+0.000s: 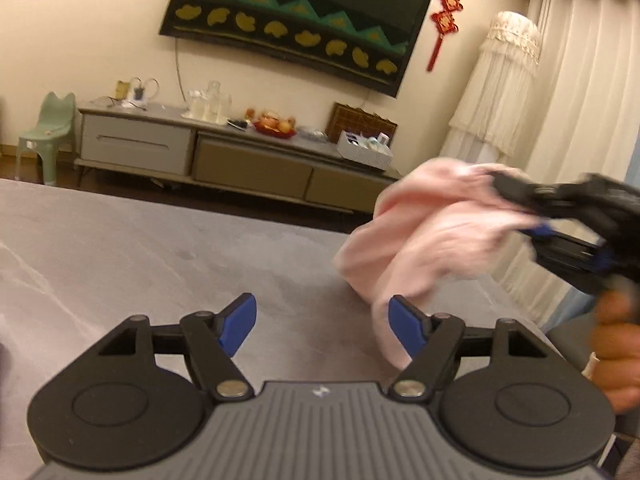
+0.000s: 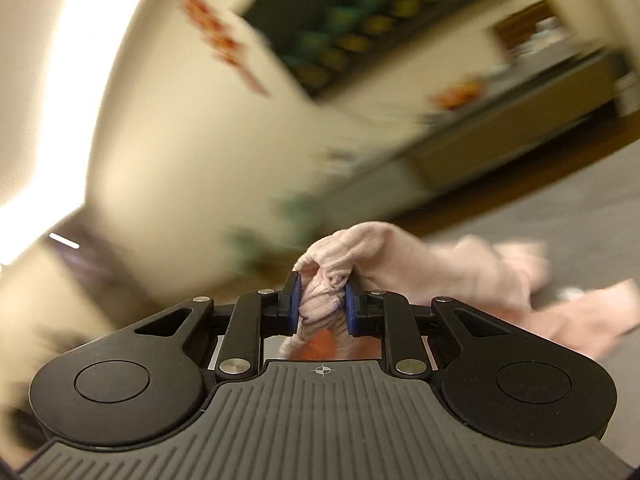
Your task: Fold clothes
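While right claw (image 2: 322, 306) grips it, pink garment (image 1: 424, 236) hangs bunched, long axis vert.

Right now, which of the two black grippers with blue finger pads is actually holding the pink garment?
The right gripper: its jaws are pinched shut on a bunch of the pale pink cloth garment. The left gripper is open and empty above the grey table.

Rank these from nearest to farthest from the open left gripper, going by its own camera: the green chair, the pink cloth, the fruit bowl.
1. Pink cloth, just ahead, right, by the left gripper.
2. Fruit bowl, on the cabinet across the room, centre.
3. Green chair, far left, near the wall; close to the bowl's distance.
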A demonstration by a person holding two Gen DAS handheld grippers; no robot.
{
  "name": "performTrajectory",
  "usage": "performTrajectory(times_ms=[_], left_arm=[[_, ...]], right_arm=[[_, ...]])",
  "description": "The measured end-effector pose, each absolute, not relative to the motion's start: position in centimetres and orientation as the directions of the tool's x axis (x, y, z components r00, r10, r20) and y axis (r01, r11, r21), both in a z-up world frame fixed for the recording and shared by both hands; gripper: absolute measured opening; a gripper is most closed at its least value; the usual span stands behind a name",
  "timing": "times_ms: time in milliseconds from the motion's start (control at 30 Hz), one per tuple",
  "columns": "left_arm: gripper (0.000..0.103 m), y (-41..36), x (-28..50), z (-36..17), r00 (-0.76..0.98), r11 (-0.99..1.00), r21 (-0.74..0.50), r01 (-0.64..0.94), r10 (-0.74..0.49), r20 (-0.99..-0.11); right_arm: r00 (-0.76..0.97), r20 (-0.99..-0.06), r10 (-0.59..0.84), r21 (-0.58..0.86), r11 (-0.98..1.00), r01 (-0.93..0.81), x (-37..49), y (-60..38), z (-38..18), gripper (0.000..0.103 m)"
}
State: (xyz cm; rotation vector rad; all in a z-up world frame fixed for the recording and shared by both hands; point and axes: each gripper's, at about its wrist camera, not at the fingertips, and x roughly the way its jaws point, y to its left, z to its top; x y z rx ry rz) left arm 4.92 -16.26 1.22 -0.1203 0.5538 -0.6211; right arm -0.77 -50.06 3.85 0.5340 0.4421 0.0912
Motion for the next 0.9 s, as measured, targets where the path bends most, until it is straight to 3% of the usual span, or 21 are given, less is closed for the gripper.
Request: performTrajectory(times_ms=[67,100,133,167,300,333,467,700,800,900], left_arm=[[0.077,-15.9,5.1,0.7,0.672,0.83,-0.234,0.507,-0.55,-0.496],[0.077,-15.7,5.2,0.5,0.67,0.838,-0.216,0.501,-0.533,-0.516],[0.077,-15.6,5.3,0.2,0.667,0.845,-0.199,0.496,-0.517,-0.536],[0.077,-15.6,5.2,-0.2,0.657,0.847,-0.184,0.499,-0.508,-0.557],[0.077,-16.1,4.1,-1.5,0.622,0.819,-0.101,0.565,-0.503,-0.6],[0.077,-16.5,3.4,-1.9,0.618,0.805,-0.074,0.589,-0.507,-0.601],[0.084,-19.5,0.6,-3.5,0.615,0.73,0.057,0.682,-0.53,-0.584],[0.085,-27.4,-4.7,-8.5,0.655,0.48,0.446,0.756,-0.544,-0.525],[0.085,-29.6,-5.0,-9.3,0.625,0.456,0.428,0.78,-0.557,-0.547],[0.085,-31.0,-3.6,-9.0,0.563,0.523,0.268,0.809,-0.558,-0.609]], right_arm=[[0.909,-0.311,0.279,0.588,0.807,-0.046,-2.7,-48.9,5.4,0.022],[0.909,-0.272,0.317,0.623,0.777,-0.084,-3.7,-48.4,6.1,0.027],[0.901,-0.302,0.311,0.622,0.781,-0.061,-3.8,-48.3,5.7,0.038],[0.886,-0.368,0.281,0.598,0.802,-0.006,-3.5,-48.5,4.6,0.041],[0.781,-0.607,0.146,0.462,0.864,0.198,-2.1,-49.4,0.2,0.041],[0.773,-0.62,0.134,0.451,0.867,0.211,-2.2,-49.6,-0.1,0.041],[0.791,-0.599,0.13,0.458,0.865,0.205,-2.5,-50.2,0.6,0.048],[0.827,-0.548,0.129,0.514,0.832,0.21,-2.6,-51.0,1.3,0.063],[0.834,-0.535,0.134,0.529,0.823,0.207,-2.6,-51.5,1.3,0.069],[0.828,-0.546,0.124,0.511,0.833,0.212,-2.5,-52.0,1.0,0.071]])
